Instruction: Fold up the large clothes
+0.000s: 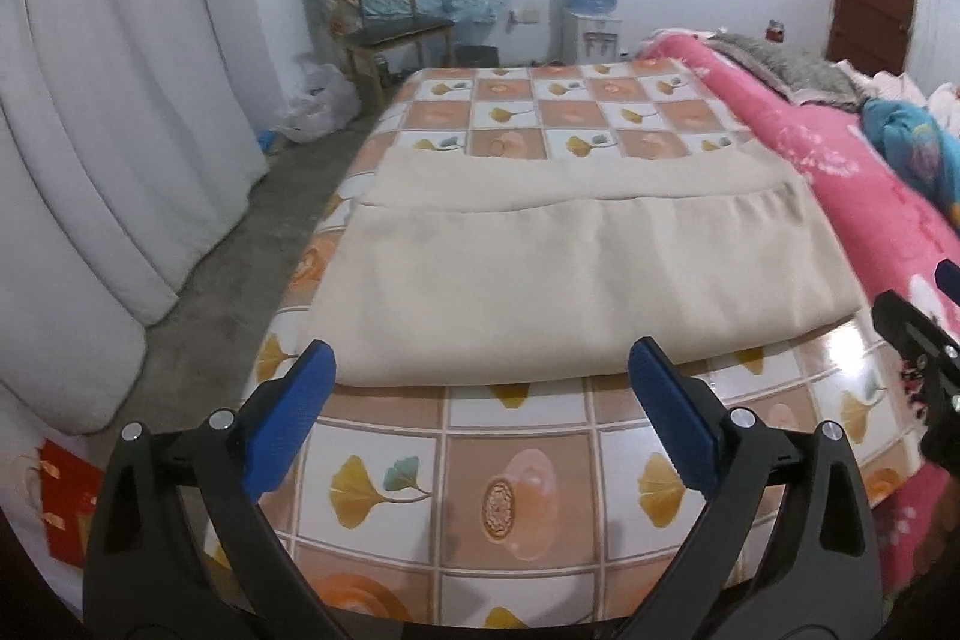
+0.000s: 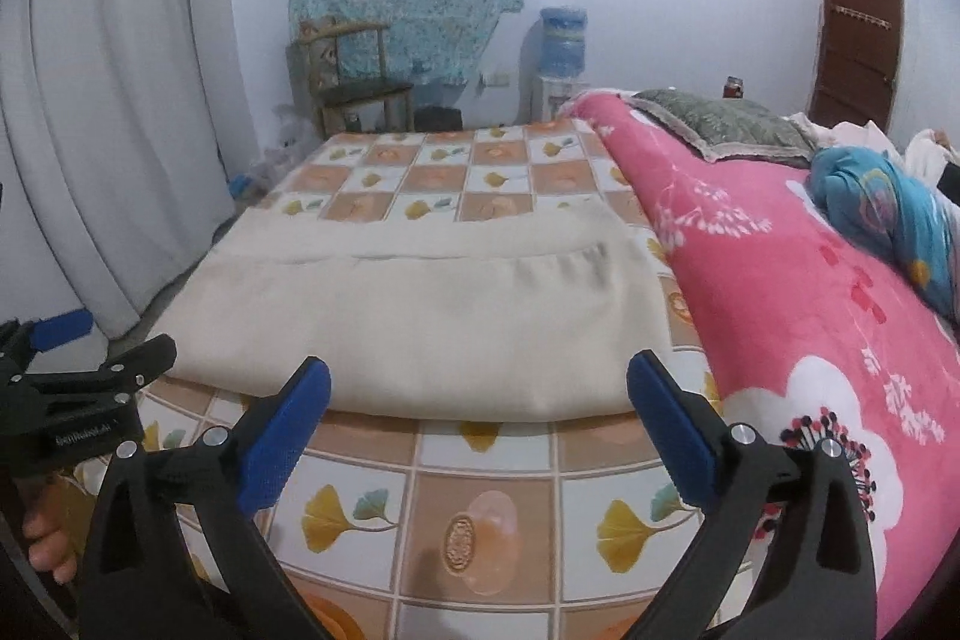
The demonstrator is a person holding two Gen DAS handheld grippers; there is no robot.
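We hold both grippers with blue pads spread wide and nothing between them: the left gripper (image 1: 480, 376) and the right gripper (image 2: 480, 388) hang above the near edge of the tiled bed cover (image 1: 510, 496). Just beyond them the folded cream garment (image 1: 540, 280) lies flat on that cover, with a pink blanket (image 2: 780, 292) beside its right edge.

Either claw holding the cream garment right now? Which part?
Nothing held. Left claw and right claw both stand open, short of the folded cream garment.
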